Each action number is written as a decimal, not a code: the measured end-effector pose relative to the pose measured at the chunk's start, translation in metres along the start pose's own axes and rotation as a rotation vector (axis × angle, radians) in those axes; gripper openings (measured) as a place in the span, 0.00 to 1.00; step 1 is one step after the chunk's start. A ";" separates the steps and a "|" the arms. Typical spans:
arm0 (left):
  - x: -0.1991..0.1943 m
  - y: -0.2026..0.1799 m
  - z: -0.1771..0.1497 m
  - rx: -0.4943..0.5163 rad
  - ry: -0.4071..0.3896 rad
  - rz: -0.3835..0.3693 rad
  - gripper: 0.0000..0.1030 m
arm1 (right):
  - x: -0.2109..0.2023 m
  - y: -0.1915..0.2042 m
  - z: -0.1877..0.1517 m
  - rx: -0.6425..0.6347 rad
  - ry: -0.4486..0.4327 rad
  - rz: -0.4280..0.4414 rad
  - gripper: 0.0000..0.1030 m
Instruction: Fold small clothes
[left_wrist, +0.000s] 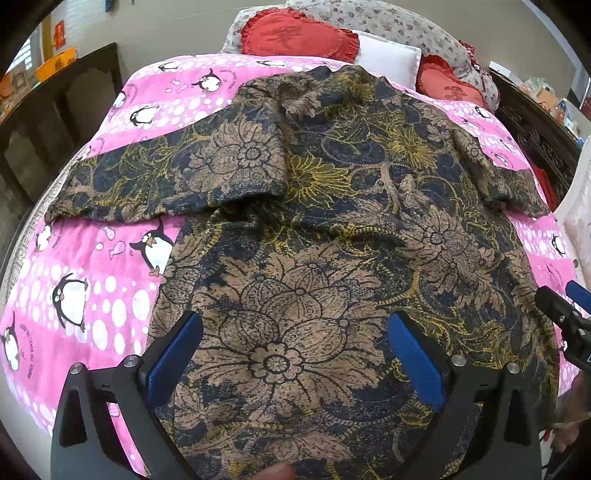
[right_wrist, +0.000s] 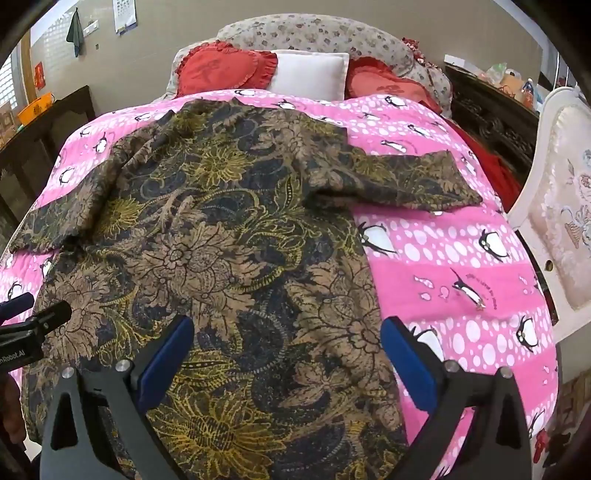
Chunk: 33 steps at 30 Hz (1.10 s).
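A short-sleeved shirt with a dark blue, tan and yellow flower print (left_wrist: 314, 221) lies spread flat on a pink penguin bedspread (left_wrist: 74, 295), sleeves out to both sides. My left gripper (left_wrist: 295, 325) is open and empty above the shirt's lower left part. My right gripper (right_wrist: 286, 328) is open and empty above the shirt's (right_wrist: 221, 240) lower right edge, one finger over the bedspread (right_wrist: 461, 258). Each gripper shows at the edge of the other's view, the right one (left_wrist: 565, 310) and the left one (right_wrist: 33, 317).
Red heart cushions (right_wrist: 225, 70), a white pillow (right_wrist: 310, 74) and a flowered pillow (right_wrist: 314, 33) lie at the head of the bed. Dark wooden furniture (left_wrist: 55, 122) stands left and right (right_wrist: 495, 114). A white padded chair (right_wrist: 561, 221) is at the right.
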<state>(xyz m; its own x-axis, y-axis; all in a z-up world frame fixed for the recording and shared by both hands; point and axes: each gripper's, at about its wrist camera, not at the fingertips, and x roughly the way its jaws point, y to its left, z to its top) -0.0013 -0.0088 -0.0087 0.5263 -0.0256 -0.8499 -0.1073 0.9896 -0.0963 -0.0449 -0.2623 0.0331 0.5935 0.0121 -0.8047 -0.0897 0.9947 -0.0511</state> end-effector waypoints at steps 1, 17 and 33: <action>0.000 0.001 0.000 -0.001 0.001 0.003 0.82 | 0.000 0.000 0.000 -0.001 0.000 0.000 1.00; 0.005 0.000 -0.005 -0.005 0.009 0.004 0.83 | 0.005 0.004 0.000 -0.004 0.014 0.007 1.00; 0.005 -0.001 -0.009 -0.006 0.013 -0.006 0.83 | 0.002 0.011 0.000 -0.008 0.011 0.018 1.00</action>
<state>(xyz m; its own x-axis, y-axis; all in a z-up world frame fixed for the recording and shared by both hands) -0.0058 -0.0115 -0.0169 0.5157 -0.0333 -0.8561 -0.1094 0.9885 -0.1043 -0.0448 -0.2511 0.0307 0.5826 0.0288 -0.8123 -0.1068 0.9934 -0.0414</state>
